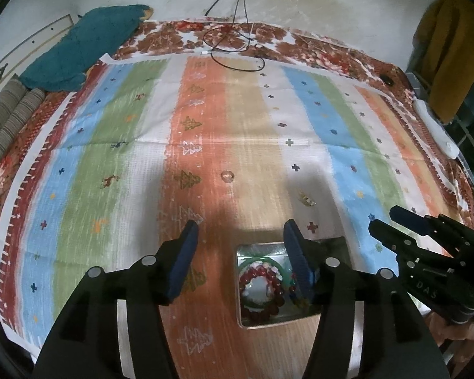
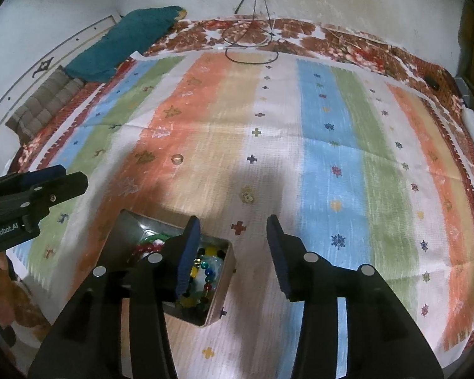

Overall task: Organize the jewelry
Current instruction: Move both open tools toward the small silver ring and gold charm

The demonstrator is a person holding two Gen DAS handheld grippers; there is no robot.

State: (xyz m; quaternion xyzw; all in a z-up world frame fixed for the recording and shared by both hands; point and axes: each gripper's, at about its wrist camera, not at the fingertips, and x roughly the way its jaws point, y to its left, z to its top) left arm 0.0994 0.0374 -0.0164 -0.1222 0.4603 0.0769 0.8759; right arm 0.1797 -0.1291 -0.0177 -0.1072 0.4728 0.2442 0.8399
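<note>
Tin [image 1: 270, 323] of jewelry sits under open left gripper [image 1: 241, 230].

In the left wrist view a finger [image 1: 297, 262] covers the right part of the metal tin [image 1: 246, 319]. The beads [image 2: 205, 271] are a blurred jumble, pieces not separable. Two small trinkets [image 2: 246, 194] and [image 2: 177, 159] on the bedspread [image 2: 331, 158] are too small to identify.

The right gripper [image 2: 235, 221] hangs with jaws apart, nothing between them, beside a metal tin [image 2: 219, 287] of beads [image 2: 205, 271] near the striped cloth's [image 2: 331, 158] near edge.
</note>
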